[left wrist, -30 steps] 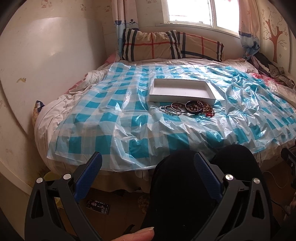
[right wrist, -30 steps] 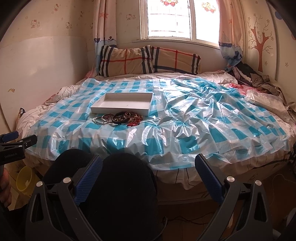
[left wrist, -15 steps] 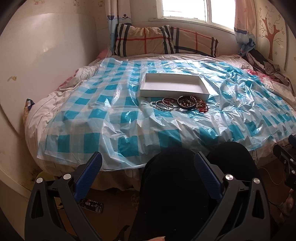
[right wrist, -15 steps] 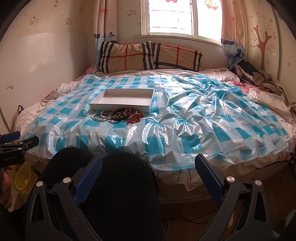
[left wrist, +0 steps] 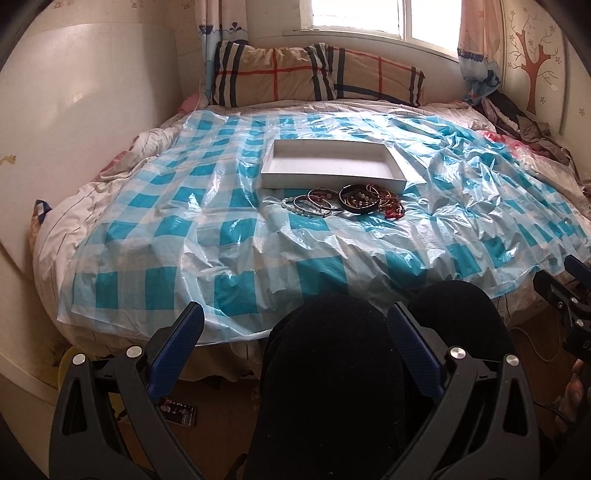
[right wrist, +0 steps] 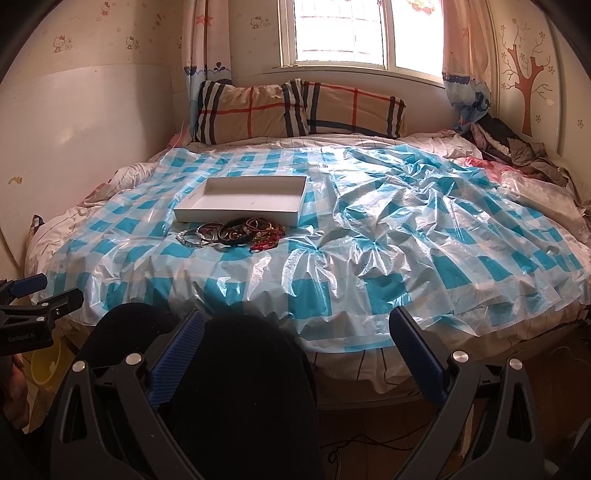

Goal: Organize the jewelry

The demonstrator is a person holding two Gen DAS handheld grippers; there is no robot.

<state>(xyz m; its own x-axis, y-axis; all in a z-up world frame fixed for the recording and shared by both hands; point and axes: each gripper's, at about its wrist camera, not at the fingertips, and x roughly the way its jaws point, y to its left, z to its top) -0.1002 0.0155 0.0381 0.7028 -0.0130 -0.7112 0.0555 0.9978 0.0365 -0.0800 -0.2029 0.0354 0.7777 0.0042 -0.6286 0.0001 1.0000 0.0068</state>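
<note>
Jaws of left gripper (left wrist: 294, 332) and right gripper (right wrist: 295, 334) wide, empty.

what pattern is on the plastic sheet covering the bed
The thin plastic sheet has a blue-and-white checked pattern, translucent and crinkled; it shows best in the left wrist view.

a home bedroom, likely a child's: a wide bed under a crinkled blue-and-white checked plastic sheet (right wrist: 369, 236), two tan plaid pillows (right wrist: 295, 110) at the bed's head, a bright window (right wrist: 354, 33) above them with cartoon-print curtains (right wrist: 207, 40), and cat-sticker wallpaper (right wrist: 62, 44) and a brown tree decal (right wrist: 528, 77) either side.
</note>
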